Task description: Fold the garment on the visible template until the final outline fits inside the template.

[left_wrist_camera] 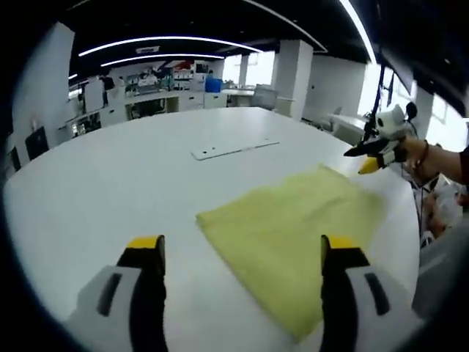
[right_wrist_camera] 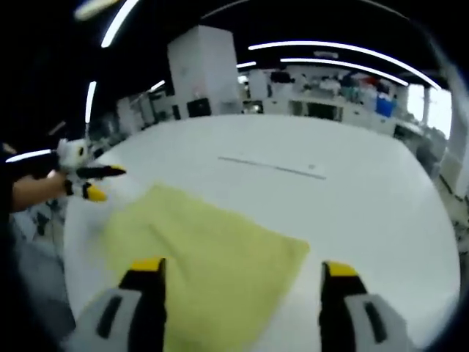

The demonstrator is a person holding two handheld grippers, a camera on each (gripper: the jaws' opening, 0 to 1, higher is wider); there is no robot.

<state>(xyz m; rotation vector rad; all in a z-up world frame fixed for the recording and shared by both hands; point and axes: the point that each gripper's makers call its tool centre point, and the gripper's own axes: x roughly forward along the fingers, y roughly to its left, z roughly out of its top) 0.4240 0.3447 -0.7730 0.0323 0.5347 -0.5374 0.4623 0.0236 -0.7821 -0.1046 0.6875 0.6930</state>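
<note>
A yellow garment lies flat on the white table as a rough rectangle, with one corner pointing toward the table's middle. My left gripper is open above that corner. Beyond the cloth lies a thin pale template sheet. My right gripper is in the air past the cloth's far right corner, its jaws apart, held by a hand. In the right gripper view the garment spreads under my open right gripper. There the left gripper hovers off the cloth's left edge and the template lies farther back.
The round white table's edge runs close to the garment on the person's side. A forearm reaches in from the right. Desks, shelves and a white pillar stand well beyond the table.
</note>
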